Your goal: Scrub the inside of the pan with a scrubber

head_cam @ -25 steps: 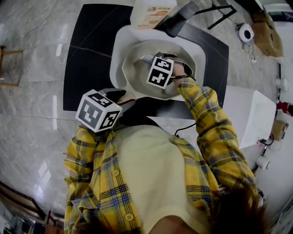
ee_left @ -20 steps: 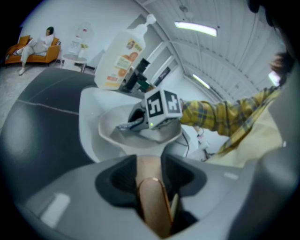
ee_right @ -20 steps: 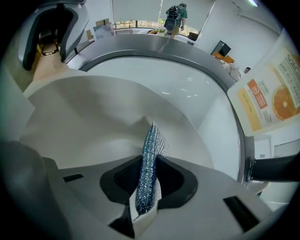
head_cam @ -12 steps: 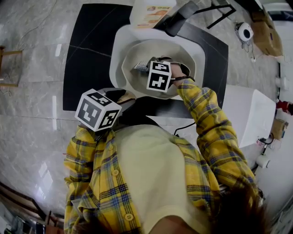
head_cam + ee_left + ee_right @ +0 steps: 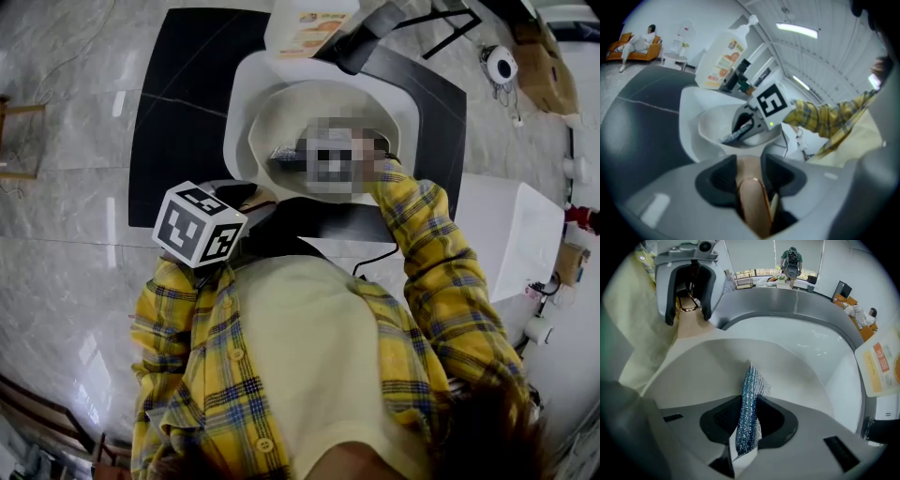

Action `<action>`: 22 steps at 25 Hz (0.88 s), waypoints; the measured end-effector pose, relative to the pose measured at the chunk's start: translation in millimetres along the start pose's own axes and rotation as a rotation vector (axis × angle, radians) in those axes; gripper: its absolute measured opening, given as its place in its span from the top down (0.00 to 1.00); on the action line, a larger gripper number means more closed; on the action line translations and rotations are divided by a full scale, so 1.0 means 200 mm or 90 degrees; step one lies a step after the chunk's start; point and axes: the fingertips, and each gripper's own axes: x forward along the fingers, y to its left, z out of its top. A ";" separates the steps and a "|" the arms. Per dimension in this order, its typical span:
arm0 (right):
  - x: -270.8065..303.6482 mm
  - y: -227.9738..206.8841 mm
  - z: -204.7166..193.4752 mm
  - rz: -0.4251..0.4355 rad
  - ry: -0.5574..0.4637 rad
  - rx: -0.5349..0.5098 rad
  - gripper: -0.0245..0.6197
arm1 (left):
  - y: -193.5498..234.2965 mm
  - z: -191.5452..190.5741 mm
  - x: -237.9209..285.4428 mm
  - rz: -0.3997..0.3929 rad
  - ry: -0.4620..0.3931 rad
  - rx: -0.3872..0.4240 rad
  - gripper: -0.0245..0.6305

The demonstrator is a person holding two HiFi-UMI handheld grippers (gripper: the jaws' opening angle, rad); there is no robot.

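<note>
A cream pan sits in a white sink. My left gripper is shut on the pan's tan wooden handle, near the sink's front edge. My right gripper, mostly under a mosaic patch in the head view, reaches down into the pan. It is shut on a sparkly blue scrubber, whose tip rests against the pan's inner wall. In the left gripper view the right gripper and the scrubber show inside the pan. The right gripper view shows the left gripper at the handle.
A soap bottle stands behind the sink on the black counter. A dark faucet sits at the sink's back right. A white box stands to the right. People sit and stand far off in the room.
My right gripper has swept the scrubber across the pan, from the far side toward the left and near side. The left gripper has held still on the handle.
</note>
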 end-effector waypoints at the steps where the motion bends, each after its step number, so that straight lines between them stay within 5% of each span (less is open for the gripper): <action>1: -0.01 0.02 0.01 0.015 -0.007 0.002 0.83 | 0.00 0.00 0.00 0.000 0.000 0.000 0.67; 15: -0.17 0.22 -0.02 0.202 -0.029 0.021 0.83 | 0.00 0.00 0.00 0.001 0.000 -0.001 0.67; 22: -0.26 0.15 -0.03 0.159 -0.065 0.022 0.83 | 0.00 0.00 -0.01 0.000 0.000 -0.003 0.67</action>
